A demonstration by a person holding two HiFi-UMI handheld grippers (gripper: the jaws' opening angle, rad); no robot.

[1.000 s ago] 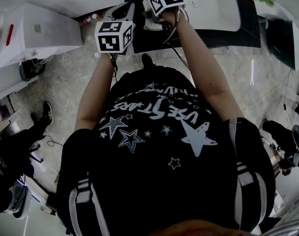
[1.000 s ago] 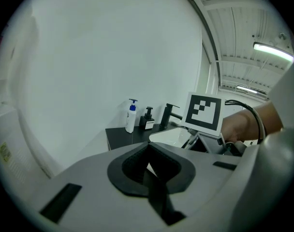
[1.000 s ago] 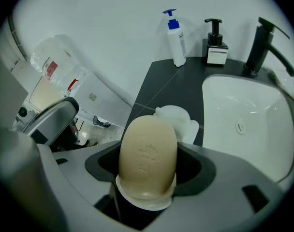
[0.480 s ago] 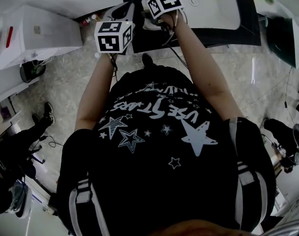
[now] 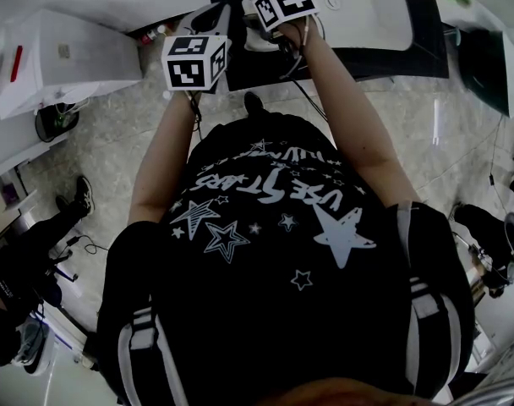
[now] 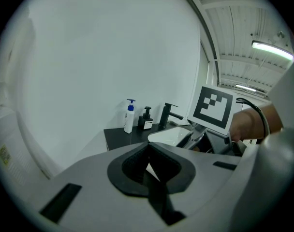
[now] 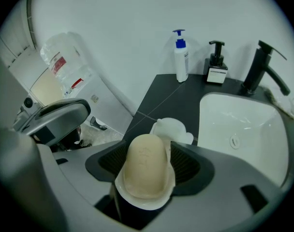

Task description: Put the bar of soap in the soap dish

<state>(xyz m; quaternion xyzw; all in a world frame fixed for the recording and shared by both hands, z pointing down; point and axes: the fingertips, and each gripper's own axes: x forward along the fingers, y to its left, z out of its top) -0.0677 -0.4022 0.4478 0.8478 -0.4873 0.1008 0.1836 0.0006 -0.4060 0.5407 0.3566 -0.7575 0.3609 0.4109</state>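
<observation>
A cream bar of soap [image 7: 146, 170] with a white rim under it sits between the jaws of my right gripper [image 7: 146, 153], which is shut on it. Just past the jaws, a white lobed soap dish [image 7: 172, 128] lies on the black counter [image 7: 169, 98], apart from the soap. My left gripper [image 6: 149, 166] is shut with nothing between its pads, held off to the left of the counter. In the head view both marker cubes, the left cube [image 5: 196, 62] and the right cube [image 5: 284, 4], are up in front of the person; soap and dish are hidden there.
A white sink basin [image 7: 246, 129] with a black faucet [image 7: 263, 69] is right of the dish. A blue-topped pump bottle [image 7: 181, 57] and a black pump bottle [image 7: 215, 69] stand at the counter's back. A white cabinet [image 5: 62, 57] is on the left.
The right gripper with the soap has shifted only slightly over the counter. The left gripper has stayed where it was.
</observation>
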